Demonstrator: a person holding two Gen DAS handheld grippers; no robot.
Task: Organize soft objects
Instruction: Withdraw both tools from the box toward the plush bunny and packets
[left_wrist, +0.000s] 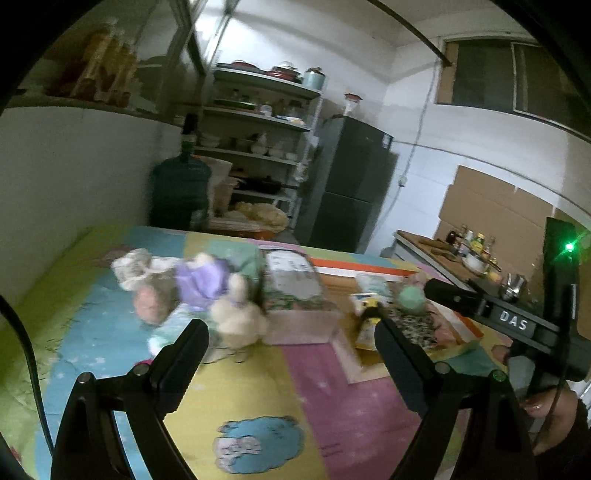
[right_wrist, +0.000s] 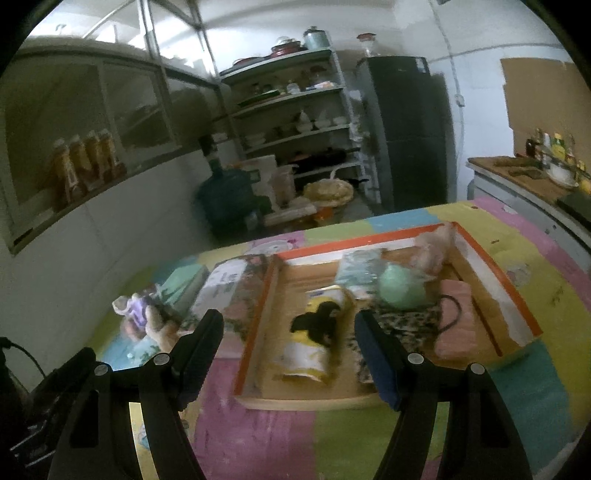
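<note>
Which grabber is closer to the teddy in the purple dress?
Left. The left gripper hangs open just in front of the purple-dressed teddy; the right gripper faces the wooden tray, with the teddy off to its left.

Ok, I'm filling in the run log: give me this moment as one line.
left gripper: open, empty | right gripper: open, empty | plush toys: on mat, outside tray | tray: holds green ball

Wide-spread, empty right gripper (right_wrist: 288, 339) above yellow pouch (right_wrist: 314, 339) in orange-rimmed tray (right_wrist: 495, 266).

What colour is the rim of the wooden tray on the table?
The rim of the tray is orange, with a white inner band. It shows best in the right wrist view.
</note>
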